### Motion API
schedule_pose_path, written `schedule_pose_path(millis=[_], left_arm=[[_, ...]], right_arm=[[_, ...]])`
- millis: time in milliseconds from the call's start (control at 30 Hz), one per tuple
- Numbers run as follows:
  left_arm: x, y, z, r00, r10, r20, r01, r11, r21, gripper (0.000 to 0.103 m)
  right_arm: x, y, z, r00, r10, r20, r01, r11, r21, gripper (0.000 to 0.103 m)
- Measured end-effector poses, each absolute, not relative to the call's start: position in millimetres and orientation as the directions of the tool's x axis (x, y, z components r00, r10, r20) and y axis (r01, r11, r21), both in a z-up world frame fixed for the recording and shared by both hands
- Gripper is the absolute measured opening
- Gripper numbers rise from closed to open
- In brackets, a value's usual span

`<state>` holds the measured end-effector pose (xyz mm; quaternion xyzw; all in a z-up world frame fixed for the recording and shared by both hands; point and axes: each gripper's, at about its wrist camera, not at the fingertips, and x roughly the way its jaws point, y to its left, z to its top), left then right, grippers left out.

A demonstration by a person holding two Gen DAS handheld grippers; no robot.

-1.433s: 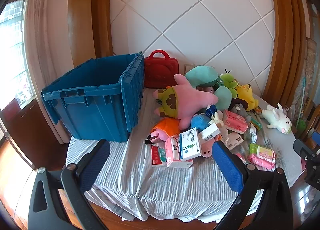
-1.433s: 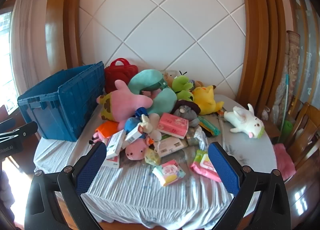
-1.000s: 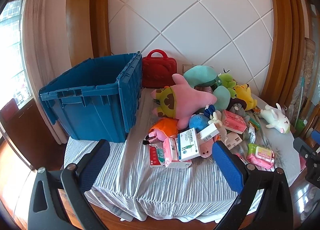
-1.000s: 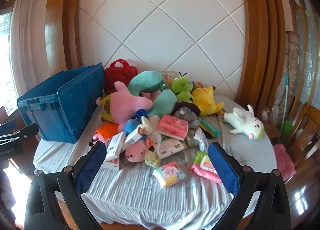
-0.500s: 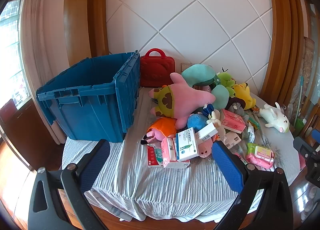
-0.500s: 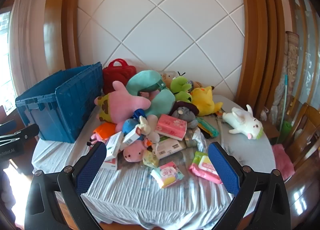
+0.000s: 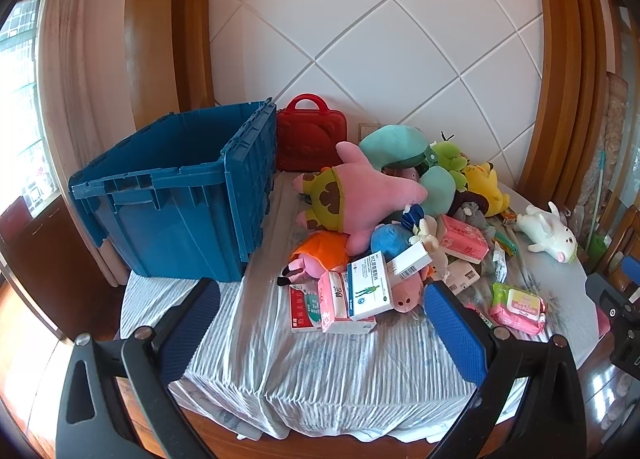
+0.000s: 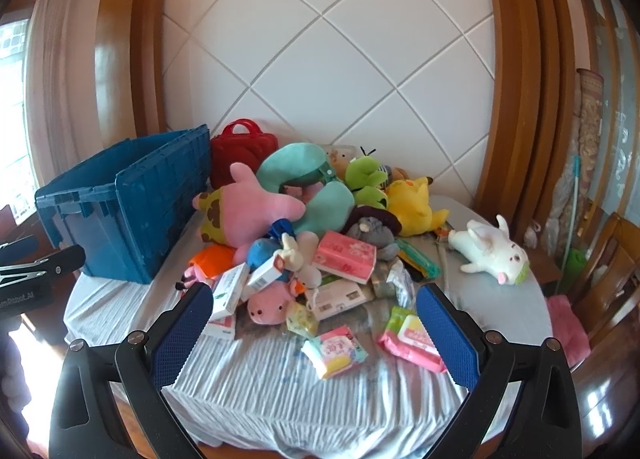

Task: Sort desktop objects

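Both my left gripper (image 7: 320, 323) and right gripper (image 8: 312, 323) hung with jaws apart and empty at lower frame, the toy-and-box pile (image 8: 312, 243) lying mid-frame beside the blue crate (image 7: 180, 195), upper left.

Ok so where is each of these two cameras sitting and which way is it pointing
Left wrist: rides the open left gripper, off the table's near-left edge, facing the blue crate and toy pile; its own blue-padded fingers show, the right gripper at far right.
Right wrist: rides the open right gripper, further right, facing the pile and white plush; the left gripper shows at left.
Both share crate, red case, pink starfish plush.
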<state>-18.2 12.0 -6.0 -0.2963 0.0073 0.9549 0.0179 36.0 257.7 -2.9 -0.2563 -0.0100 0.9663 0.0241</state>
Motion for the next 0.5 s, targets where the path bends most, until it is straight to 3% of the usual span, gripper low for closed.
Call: schedule_pose_path(millis=[500], left_arm=[[-15, 56, -21, -0.81, 0.016, -0.586, -0.018, -1.0, -0.001, 0.103]], right_arm=[[21, 290, -15, -0.855, 0.008, -0.519, -0.008, -1.0, -0.004, 0.103]])
